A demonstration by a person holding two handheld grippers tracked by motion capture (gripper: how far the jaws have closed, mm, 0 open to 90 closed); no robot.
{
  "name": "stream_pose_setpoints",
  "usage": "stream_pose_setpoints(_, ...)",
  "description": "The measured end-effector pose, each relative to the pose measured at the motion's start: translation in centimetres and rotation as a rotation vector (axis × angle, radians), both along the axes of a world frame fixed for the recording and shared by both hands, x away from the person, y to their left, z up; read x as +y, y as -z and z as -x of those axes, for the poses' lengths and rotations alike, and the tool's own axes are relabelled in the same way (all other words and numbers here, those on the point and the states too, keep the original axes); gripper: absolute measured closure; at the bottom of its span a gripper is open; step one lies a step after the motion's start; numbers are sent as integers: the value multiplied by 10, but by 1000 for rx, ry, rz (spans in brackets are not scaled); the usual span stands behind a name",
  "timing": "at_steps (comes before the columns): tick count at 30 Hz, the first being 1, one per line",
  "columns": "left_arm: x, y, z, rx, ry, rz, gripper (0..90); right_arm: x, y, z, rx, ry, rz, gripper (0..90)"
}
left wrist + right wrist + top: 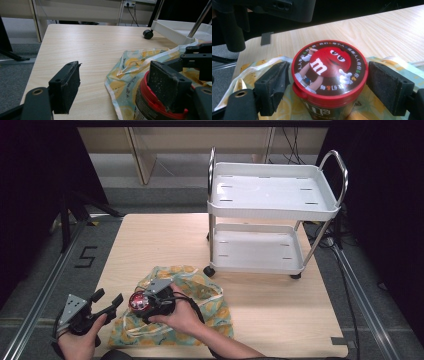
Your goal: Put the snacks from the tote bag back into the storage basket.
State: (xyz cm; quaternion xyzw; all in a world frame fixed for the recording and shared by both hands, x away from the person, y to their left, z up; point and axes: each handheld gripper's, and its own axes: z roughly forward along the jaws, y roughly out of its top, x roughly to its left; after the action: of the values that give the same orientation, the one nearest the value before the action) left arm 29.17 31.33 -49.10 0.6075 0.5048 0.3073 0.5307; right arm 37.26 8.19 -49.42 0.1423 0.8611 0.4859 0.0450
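While the right gripper [328,82] brackets the red-lidded M&M's tub [329,75], both pads sit at the lid's sides but a firm clamp cannot be confirmed. Tub stands on the yellow-patterned cloth bag [200,317] at the table's [280,320] near left. Left gripper [117,86] is spread wide, one pad just beside the lid. Risks: round lid slips from the pads; tub tips on the soft, rumpled fabric; the two grippers collide.

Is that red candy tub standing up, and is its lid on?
Yes, upright with its lid on: the candy tub stands on the patterned cloth, its red lid facing up.
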Motion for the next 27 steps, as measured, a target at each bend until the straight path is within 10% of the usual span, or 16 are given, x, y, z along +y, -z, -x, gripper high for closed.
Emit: stream_pose_setpoints(27, 1, 1, 0, 17, -3, 1, 250, 13, 13, -3, -8, -3, 11, 252)
